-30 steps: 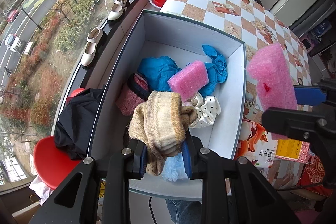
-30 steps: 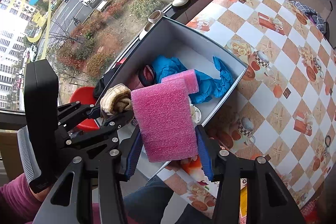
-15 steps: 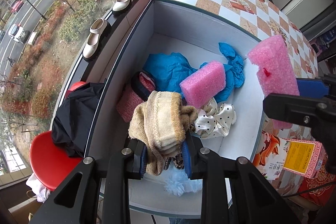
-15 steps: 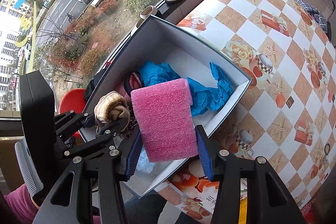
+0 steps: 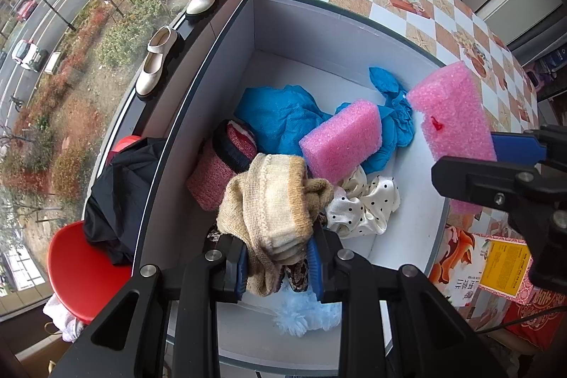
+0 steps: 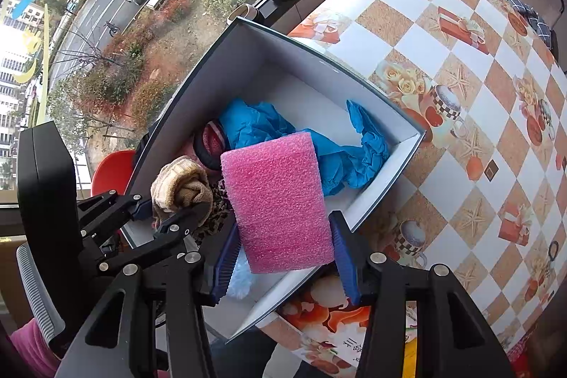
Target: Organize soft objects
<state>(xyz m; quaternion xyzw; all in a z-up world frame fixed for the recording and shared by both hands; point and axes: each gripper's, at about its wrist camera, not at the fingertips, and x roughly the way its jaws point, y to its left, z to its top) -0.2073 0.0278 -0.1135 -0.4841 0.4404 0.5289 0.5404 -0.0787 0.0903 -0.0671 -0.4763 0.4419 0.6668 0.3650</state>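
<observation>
Only Chinese print on yellow label [image 5: 505, 266], illegible.

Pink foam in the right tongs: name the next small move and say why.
Probably lower the right tongs a little further over the box and then open them. They are shut on the pink foam, which hangs above the box's near right corner, over the bare floor beside the second foam block. The left tongs hold a beige knit close by, so keep right.

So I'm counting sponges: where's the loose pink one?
In the left wrist view the loose pink sponge lies mid-box, leaning on the blue cloth, just beyond the held beige sock.
</observation>
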